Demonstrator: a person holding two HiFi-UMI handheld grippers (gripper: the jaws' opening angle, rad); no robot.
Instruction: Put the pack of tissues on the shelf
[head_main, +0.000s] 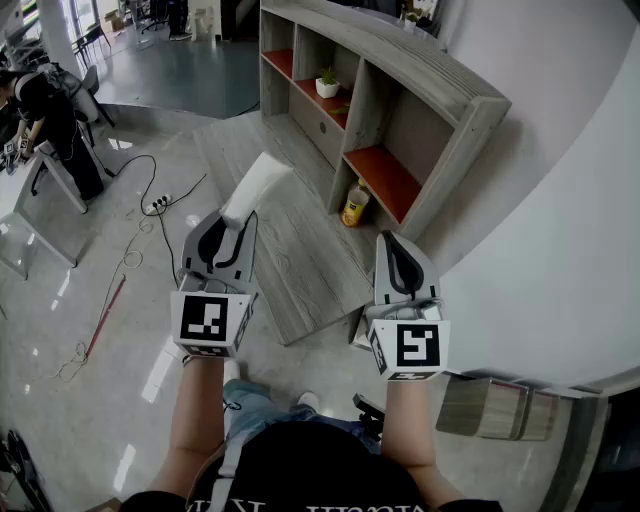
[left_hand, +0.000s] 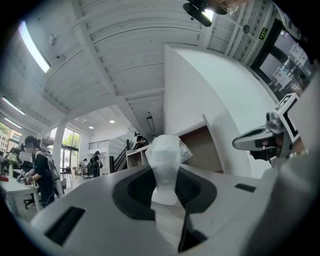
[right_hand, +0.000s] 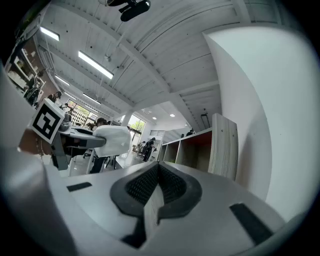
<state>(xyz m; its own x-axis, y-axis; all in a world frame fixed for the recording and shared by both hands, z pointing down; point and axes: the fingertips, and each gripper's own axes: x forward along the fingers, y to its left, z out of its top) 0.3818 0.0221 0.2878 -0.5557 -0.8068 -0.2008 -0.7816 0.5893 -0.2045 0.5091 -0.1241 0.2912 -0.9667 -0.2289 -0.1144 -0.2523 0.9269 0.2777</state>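
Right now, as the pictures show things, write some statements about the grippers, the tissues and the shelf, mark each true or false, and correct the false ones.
1. The left gripper is clamped on the pack of tissues. True.
2. The right gripper holds a second pack. False: its jaws are together with nothing between them.
3. The pack of tissues already lies on the shelf. False: it is held in the air, short of the shelf.
4. A small plant in a white pot stands in one shelf compartment. True.
5. The shelf boards inside are blue. False: they are orange-red.
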